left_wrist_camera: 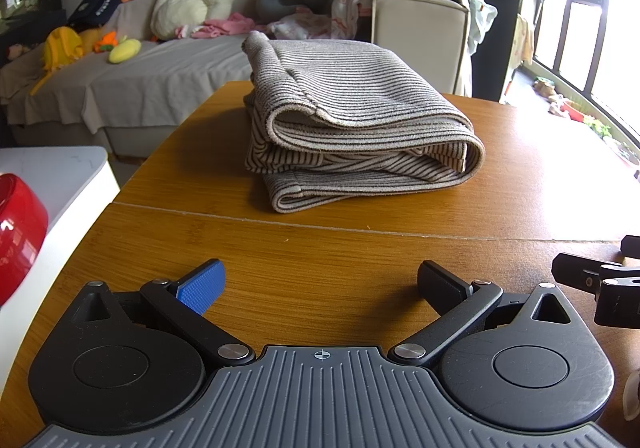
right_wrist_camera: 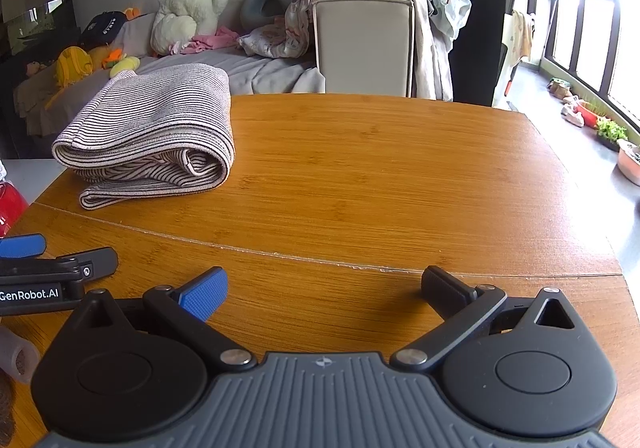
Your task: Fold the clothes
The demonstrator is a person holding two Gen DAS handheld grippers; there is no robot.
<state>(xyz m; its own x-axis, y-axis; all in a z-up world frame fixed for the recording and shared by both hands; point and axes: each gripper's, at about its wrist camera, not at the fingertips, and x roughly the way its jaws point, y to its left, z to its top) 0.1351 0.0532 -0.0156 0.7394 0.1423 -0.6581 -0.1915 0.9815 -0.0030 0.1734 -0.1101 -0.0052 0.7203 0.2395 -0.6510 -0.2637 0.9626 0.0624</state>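
The striped garment (left_wrist_camera: 352, 119) is seen folded into a thick stack at 12 o'clock on the wooden surface (left_wrist_camera: 360, 260), well apart from both grippers. The left gripper (left_wrist_camera: 320, 284) and right gripper (right_wrist_camera: 324, 288) are held with fingers spread wide, empty. Bare wood is seen from 1 to 3 o'clock up to the curved far edge.

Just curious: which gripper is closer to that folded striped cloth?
Left. The left gripper faces the striped cloth head-on; the right gripper sits off to its right.
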